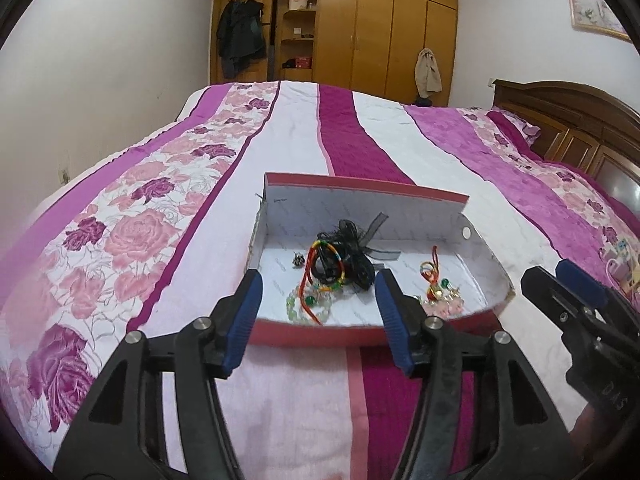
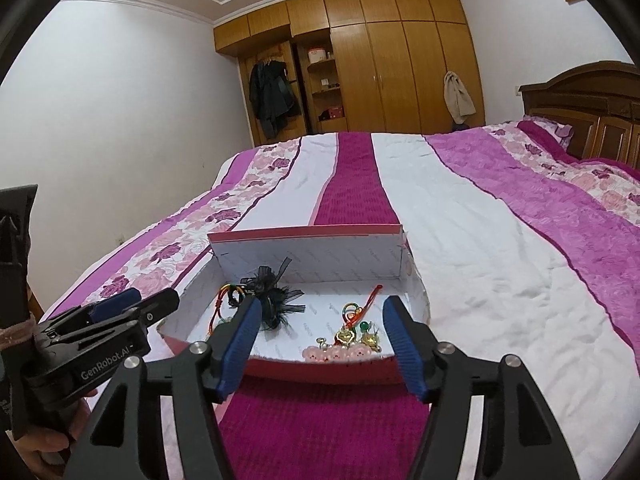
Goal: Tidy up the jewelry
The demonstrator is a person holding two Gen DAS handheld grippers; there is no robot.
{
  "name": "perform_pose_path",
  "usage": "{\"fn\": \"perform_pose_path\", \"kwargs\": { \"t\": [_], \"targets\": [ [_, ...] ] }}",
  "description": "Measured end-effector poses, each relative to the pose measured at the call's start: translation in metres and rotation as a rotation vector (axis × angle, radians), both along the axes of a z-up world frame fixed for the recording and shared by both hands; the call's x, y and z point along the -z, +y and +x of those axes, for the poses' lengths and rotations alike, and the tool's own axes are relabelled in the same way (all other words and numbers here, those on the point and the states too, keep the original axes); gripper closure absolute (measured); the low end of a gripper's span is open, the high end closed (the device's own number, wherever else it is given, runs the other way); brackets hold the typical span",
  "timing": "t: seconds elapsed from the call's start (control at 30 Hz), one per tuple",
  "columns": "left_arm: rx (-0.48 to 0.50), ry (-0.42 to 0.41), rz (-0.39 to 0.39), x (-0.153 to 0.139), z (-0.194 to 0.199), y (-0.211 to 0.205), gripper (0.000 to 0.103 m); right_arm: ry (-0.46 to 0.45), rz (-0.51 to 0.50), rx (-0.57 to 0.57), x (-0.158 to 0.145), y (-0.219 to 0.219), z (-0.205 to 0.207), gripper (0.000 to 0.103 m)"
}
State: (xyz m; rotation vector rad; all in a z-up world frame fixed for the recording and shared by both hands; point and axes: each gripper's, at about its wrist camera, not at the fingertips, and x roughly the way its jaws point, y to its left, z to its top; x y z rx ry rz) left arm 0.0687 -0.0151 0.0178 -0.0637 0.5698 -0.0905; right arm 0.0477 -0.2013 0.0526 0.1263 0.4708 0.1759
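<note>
A red box with a white inside (image 1: 420,216) (image 2: 312,256) lies open on the bed. In it are a black ribbon hair tie (image 1: 352,248) (image 2: 276,296), a rainbow cord bracelet (image 1: 332,254) (image 2: 232,293), a pale green bead bracelet (image 1: 308,306), a small dark charm (image 1: 297,260), a red knotted charm with gold pieces (image 1: 430,272) (image 2: 352,320) and pink beads (image 1: 444,306) (image 2: 340,353). My left gripper (image 1: 316,298) is open and empty over the box's near left edge. My right gripper (image 2: 320,324) is open and empty over the near right part.
The bed (image 1: 280,140) has a pink, purple and white quilt. A wooden headboard (image 1: 568,120) stands at the right and a wooden wardrobe (image 1: 360,28) at the far wall. Each gripper shows in the other's view, the right (image 1: 576,304) and the left (image 2: 116,316).
</note>
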Motion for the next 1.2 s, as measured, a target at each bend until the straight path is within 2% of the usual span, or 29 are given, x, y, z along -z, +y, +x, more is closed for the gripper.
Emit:
{"fn": "perform_pose_path", "kwargs": {
  "t": [0.07, 0.33, 1.2],
  "targets": [
    [0.001, 0.004, -0.001, 0.002, -0.006, 0.0, 0.05, -0.014, -0.01, -0.004, -0.001, 0.0, -0.007, 0.028],
    [-0.009, 0.006, 0.03, 0.006, -0.022, -0.001, 0.045, -0.036, -0.035, -0.006, 0.004, 0.002, -0.028, 0.024],
    [-0.02, 0.016, 0.043, 0.012, -0.028, -0.003, 0.044, -0.002, -0.021, 0.025, 0.02, -0.007, -0.045, 0.023]
  ]
}}
